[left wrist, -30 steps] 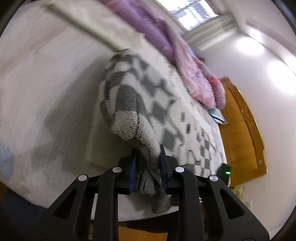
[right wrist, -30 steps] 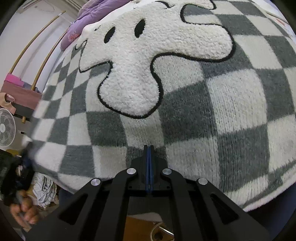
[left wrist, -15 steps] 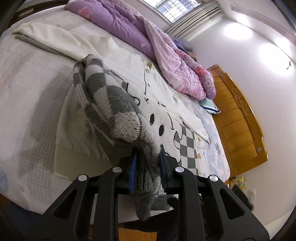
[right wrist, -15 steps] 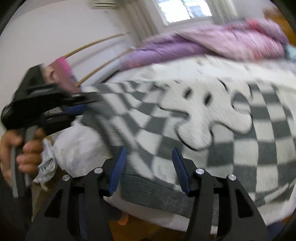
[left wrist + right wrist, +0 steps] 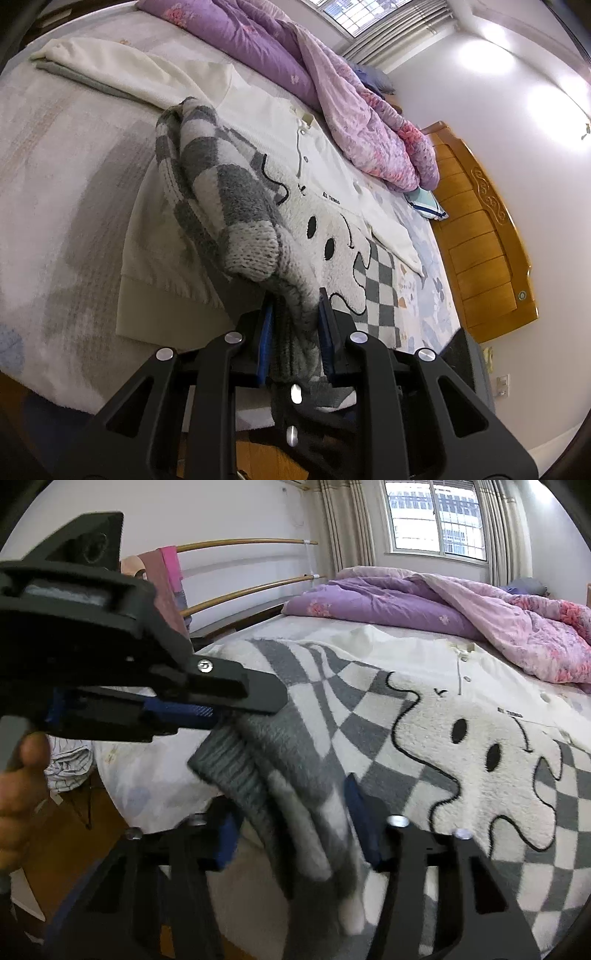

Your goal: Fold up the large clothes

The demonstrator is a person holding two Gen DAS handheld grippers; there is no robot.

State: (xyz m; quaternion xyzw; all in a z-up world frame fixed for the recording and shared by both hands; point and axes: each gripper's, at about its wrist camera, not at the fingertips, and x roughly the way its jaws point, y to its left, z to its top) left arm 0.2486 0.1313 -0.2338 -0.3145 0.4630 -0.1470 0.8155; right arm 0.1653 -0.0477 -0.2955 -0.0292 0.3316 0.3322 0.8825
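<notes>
The wide bed (image 5: pixel 66 155) with its pale, faintly patterned cover filled most of both views, and on it lay everything else. A rumpled purple and pink floral quilt (image 5: pixel 325 96) ran along the bed's far side, from 11 o'clock toward 3 o'clock in the left wrist view. Nearer, a cream buttoned cardigan (image 5: pixel 280 125) lay flat with 1 sleeve stretched toward 10 o'clock. Over the cardigan lay the grey and white checked fleece sweater (image 5: pixel 332 236) with a white cartoon patch outlined in black. Its body was spread on the bed, its long axis running from 10 o'clock to 4 o'clock in the left wrist view. Its near edge rose off the bed in a bunched fold.

The left gripper (image 5: pixel 293 325) was clamped on that bunched fold, knit packed between its blue pads. The right gripper (image 5: pixel 295 827) was closing, with the sweater's grey ribbed cuff (image 5: pixel 229 771) and its sleeve lying between the blue pads, which did not press the cloth. A bare hand (image 5: pixel 18 794) held the left gripper's handle at 9 o'clock in the right wrist view.
</notes>
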